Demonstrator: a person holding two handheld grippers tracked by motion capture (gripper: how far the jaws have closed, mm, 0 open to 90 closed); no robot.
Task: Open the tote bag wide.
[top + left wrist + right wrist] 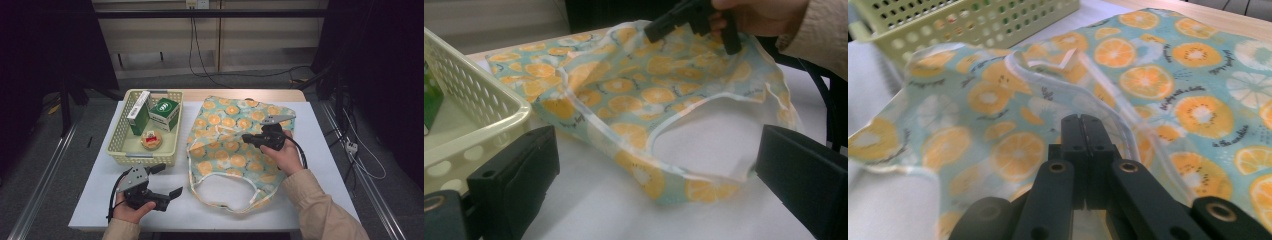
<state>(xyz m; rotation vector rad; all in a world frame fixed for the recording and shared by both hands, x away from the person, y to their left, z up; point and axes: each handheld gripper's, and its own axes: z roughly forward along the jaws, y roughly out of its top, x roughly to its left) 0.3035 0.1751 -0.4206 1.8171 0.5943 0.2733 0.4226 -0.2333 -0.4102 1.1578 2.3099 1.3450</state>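
Fabric of the tote bag is what the right tool bears on: its two black jaws stand pressed together, tips meeting over the bag's upper layer near a white-piped edge. In the right gripper view the tips look closed flat against each other; whether a fold of cloth is pinched between them is hard to make out, though in the left gripper view the cloth rises toward the tool's tip and hangs off the counter under it. The bag is pale teal printed with orange and kiwi slices, trimmed in white, with a loop handle curving out below the right tool toward the person. It lies wrinkled on the white counter, its far end beyond the right hand.

The left tool sits well apart from the bag, to its left near the counter's front edge, jaws spread wide with nothing between them. In its own view its jaws frame the bag's handle loop from a distance, and the right tool's body is cut off at the top edge.

Beyond the left tool stands a pale yellow perforated basket, just beside the bag, holding a green-and-white carton, a green box and a small round pack whose labels are too small to read.
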